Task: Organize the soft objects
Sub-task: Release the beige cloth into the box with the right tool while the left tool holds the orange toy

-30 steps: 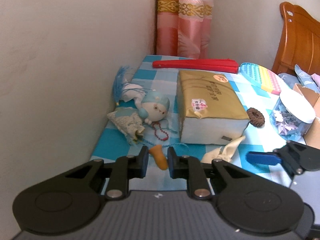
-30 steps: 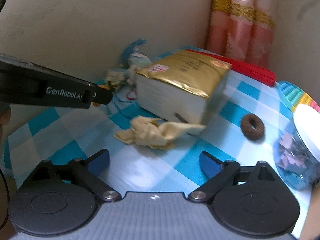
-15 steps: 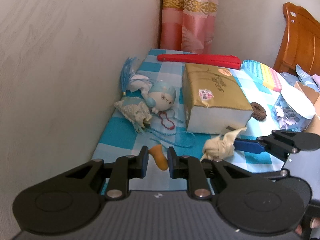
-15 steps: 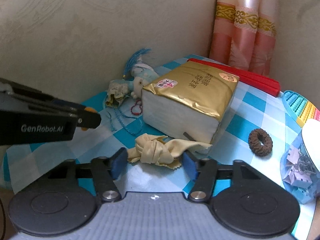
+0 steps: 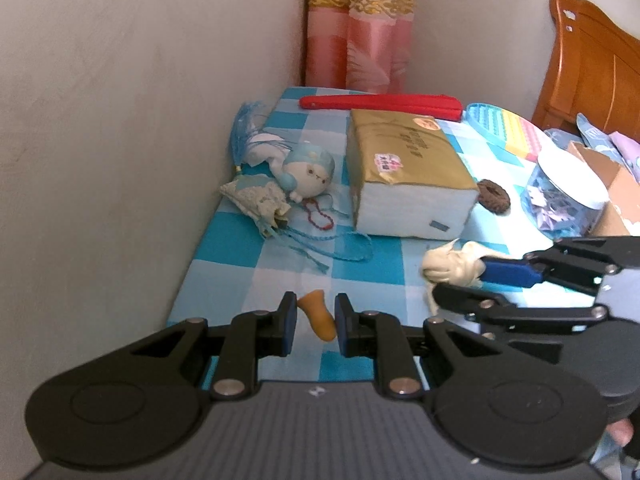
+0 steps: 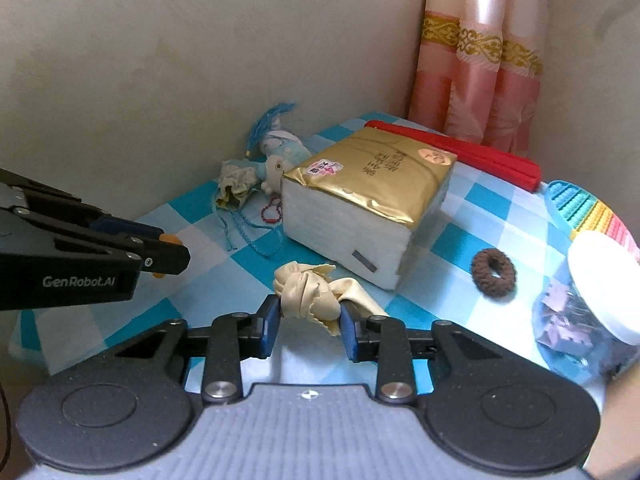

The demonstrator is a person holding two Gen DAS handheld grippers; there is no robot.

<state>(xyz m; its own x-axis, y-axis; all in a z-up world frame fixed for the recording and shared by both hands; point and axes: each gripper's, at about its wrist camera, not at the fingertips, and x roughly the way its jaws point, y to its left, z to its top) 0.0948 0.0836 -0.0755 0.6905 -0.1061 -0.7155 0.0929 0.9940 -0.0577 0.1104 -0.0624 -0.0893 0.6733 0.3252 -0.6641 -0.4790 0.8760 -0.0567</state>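
Observation:
A crumpled cream cloth (image 6: 308,294) hangs just above the blue-checked tabletop (image 6: 480,208). My right gripper (image 6: 308,314) is closing, and its blue pads press on the cloth from both sides. The left wrist view shows the same cloth (image 5: 452,266) in the right gripper (image 5: 464,282), in front of the gold tissue pack (image 5: 404,168). My left gripper (image 5: 314,312) is shut on a small orange soft cone (image 5: 316,316). In the right wrist view the left gripper (image 6: 172,256) sits at the left edge.
Against the left wall lie a plush doll with a blue hat (image 5: 310,174), a lace pouch (image 5: 258,200) and blue cords. A brown scrunchie (image 5: 494,196), a clear jar (image 5: 568,196), a rainbow bubble mat (image 5: 508,128) and a red pouch (image 5: 380,102) lie farther right and back.
My right gripper went from wide open to shut on the cream cloth and raised it off the table. My left gripper drew back a little, still holding the orange cone.

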